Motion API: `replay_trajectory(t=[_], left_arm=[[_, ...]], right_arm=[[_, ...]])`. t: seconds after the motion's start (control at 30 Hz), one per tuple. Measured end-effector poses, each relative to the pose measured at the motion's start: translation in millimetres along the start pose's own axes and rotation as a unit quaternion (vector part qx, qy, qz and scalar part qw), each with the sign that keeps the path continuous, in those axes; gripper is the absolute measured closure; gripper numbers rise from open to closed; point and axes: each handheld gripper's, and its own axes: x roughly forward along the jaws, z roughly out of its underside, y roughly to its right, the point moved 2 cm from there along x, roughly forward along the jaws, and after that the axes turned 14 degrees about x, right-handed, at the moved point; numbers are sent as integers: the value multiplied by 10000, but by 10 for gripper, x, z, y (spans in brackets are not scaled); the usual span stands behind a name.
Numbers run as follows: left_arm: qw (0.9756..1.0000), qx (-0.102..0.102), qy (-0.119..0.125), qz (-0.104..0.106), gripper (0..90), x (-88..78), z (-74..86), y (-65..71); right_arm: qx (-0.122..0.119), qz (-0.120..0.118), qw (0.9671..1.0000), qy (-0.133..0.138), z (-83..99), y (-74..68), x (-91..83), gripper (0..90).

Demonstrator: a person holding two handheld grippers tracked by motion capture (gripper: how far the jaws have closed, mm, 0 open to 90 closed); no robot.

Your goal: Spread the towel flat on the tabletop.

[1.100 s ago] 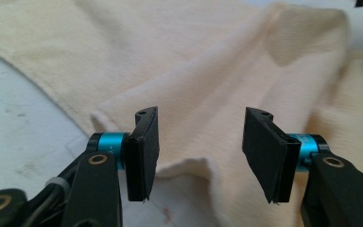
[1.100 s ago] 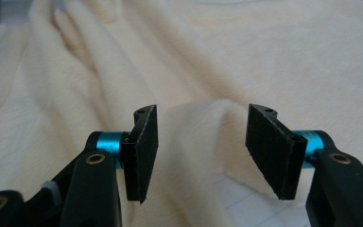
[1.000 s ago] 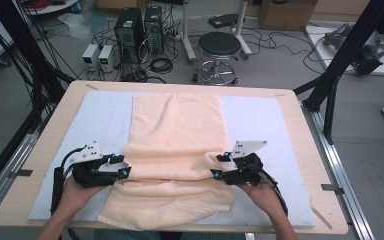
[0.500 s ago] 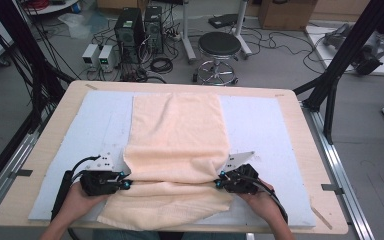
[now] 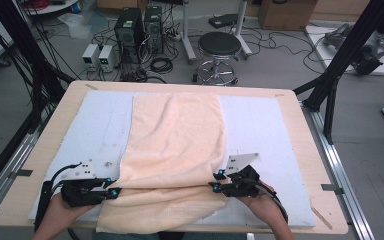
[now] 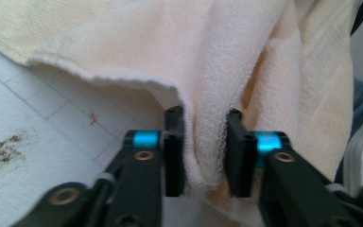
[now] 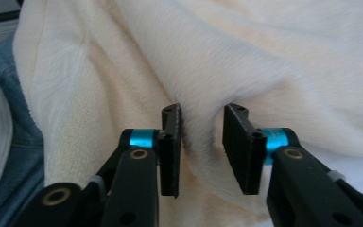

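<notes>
A: Peach terry, thick pile; the towel [image 5: 177, 150] lies lengthwise down the middle of the pale mat [image 5: 265, 125] on the worktop [image 5: 305, 165], its near end bunched in a cross-fold and hanging a little over the front edge.

B: And the grippers?

A: One at each side of that fold; the left gripper [image 5: 114, 194] sits at the towel's left edge, the right gripper [image 5: 215, 186] at its right edge; both point inward toward the cloth.

B: Clamped or let go?

A: In the left gripper view a ridge of towel [image 6: 203, 127] stands between the jaws and fills the gap, touching both pads; the left gripper [image 6: 203, 142] reads as grasping the fold, though loosely; its jaws have just been opening after a tighter squeeze. In the right gripper view the right gripper [image 7: 202, 137] has cloth [image 7: 203, 123] between the jaws too, but a gap shows beside each pad; I judge it released, or close to it; those jaws have just been opening as well.

B: What could go wrong from here?

A: If the hands lift now, the right side may slip free while the left drags; the fold would then skew and the towel twist on the mat; also the pinch may take one layer alone, leaving the lower layer behind; the overhanging end could pull the cloth off the front edge.
</notes>
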Motion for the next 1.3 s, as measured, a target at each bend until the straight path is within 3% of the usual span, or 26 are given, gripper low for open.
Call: replay_trajectory(t=[0.13,0.23,0.3,0.4,0.53,0.6,0.7,0.77,0.93,1.07,1.17,1.3], left_arm=[[9991,-61,376,-190,513,-37,-78,-53],[9988,-37,449,-198,506,7,-117,-94],[9992,10,371,-143,507,84,-119,-109],[9999,123,8,31,511,261,-97,-130],[9987,240,-381,238,627,419,-43,-145],[9983,200,-471,267,713,452,-9,-161],[9986,149,-440,260,797,409,-3,-171],[9990,155,-395,163,808,324,-17,-147],[9994,283,-216,-38,817,88,-90,-38],[9995,268,-144,-61,783,-13,-117,-21],[9998,153,3,-122,661,-25,-147,-81],[9997,136,118,-175,620,51,-221,-166]], right_arm=[[36,73,9997,222,58,21,-172,649],[41,-87,9997,217,159,0,-192,651],[1,-167,9998,81,190,-9,-135,648],[-72,-256,9995,-153,181,-15,17,622],[-180,-251,9982,-510,196,-18,240,616],[-127,-257,9987,-417,200,-4,265,654],[49,-292,9986,-428,210,12,243,774],[23,-335,9983,-480,198,6,219,801],[7,-409,9982,-436,157,-131,110,787],[-89,-422,9985,-328,139,-208,2,686],[53,-274,9996,-9,115,-107,-130,676],[142,21,9999,-25,83,93,-84,730]])
